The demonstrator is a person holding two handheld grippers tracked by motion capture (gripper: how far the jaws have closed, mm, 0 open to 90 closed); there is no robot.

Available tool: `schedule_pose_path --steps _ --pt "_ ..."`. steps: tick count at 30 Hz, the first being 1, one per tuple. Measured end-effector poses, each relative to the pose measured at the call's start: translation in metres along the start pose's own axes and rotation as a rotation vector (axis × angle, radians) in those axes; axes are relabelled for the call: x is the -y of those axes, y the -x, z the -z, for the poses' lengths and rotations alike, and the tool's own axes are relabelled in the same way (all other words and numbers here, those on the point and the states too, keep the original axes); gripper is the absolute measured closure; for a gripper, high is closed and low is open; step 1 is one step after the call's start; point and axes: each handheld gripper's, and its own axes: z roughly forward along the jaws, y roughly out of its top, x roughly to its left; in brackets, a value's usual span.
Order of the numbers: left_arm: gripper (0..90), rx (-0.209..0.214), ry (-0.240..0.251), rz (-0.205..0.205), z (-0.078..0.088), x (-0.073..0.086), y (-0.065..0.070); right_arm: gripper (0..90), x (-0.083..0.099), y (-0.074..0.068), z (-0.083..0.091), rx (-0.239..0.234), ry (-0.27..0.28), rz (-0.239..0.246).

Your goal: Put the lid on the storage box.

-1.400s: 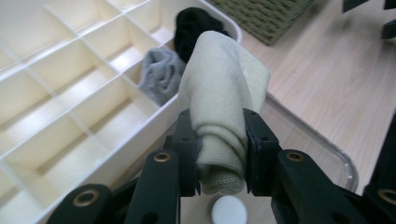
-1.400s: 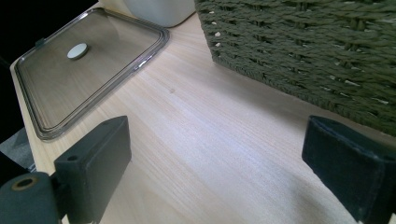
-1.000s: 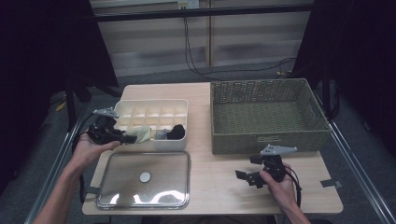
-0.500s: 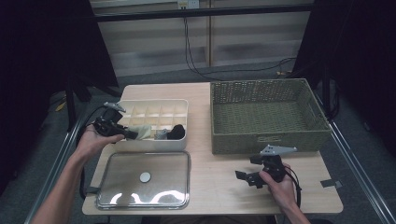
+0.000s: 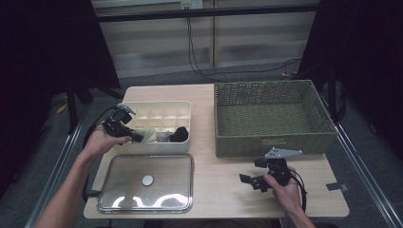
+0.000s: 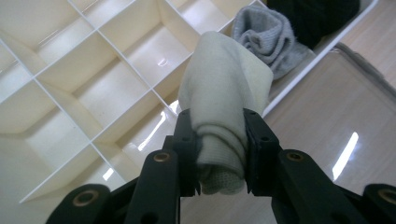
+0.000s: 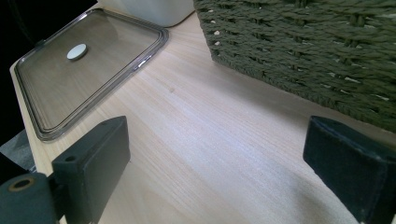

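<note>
A cream rolled sock (image 6: 224, 98) is pinched between the jaws of my left gripper (image 6: 219, 149), held over the near row of a cream divided box (image 6: 79, 88). In the high view the left gripper (image 5: 124, 129) sits at the box's (image 5: 161, 107) left front corner with the cream sock (image 5: 148, 137) at its tip. A grey sock (image 6: 268, 35) and a black sock (image 6: 322, 14) lie in compartments further along, also seen as grey sock (image 5: 165, 137) and black sock (image 5: 180, 134). My right gripper (image 5: 254, 180) rests open above bare table near the front right, jaws wide apart (image 7: 224, 172).
A green wicker basket (image 5: 271, 118) stands at the back right, its wall (image 7: 299, 42) close ahead of the right gripper. The box's clear lid (image 5: 147, 183) with a round white knob lies flat at the front left, also seen as the lid (image 7: 88, 60).
The left hand has shifted left and toward the back along the box's front, carrying the cream sock with it. The right hand has stayed put.
</note>
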Motion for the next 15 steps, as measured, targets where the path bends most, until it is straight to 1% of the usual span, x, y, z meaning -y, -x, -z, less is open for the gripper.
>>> schedule_pose_path --steps 2,4,6,10,11,12,13,14,15 --pt "70.3 0.005 -0.013 0.005 -0.001 -0.002 -0.001 7.0 0.0 0.0 0.0 -0.002 0.001 -0.001" --pt "70.3 -0.002 -0.035 -0.005 -0.002 -0.004 -0.001 7.0 0.0 0.0 0.0 -0.004 0.001 -0.005" --pt "70.3 -0.003 -0.044 -0.01 -0.003 -0.007 0.0 7.0 0.0 0.0 0.0 -0.004 0.0 -0.007" --pt "70.3 0.002 -0.076 -0.003 -0.008 -0.011 -0.003 6.9 0.0 0.001 0.0 -0.005 0.004 -0.004" --pt "70.3 -0.013 -0.093 -0.005 -0.009 -0.012 -0.003 6.9 0.0 0.001 0.0 -0.005 0.003 -0.007" --pt "70.3 -0.021 -0.103 0.001 -0.011 -0.013 -0.004 6.9 0.0 0.001 0.0 -0.005 0.004 -0.007" --pt "70.3 -0.025 -0.12 -0.002 -0.013 -0.013 -0.005 6.8 0.0 0.001 0.0 -0.005 0.004 -0.005" --pt "70.3 -0.015 -0.123 0.003 -0.015 -0.014 -0.006 6.8 0.0 0.001 0.0 -0.004 0.003 -0.006" --pt "70.3 -0.014 -0.123 0.002 -0.016 -0.014 -0.006 6.8 0.0 0.001 0.0 -0.005 0.003 -0.004"
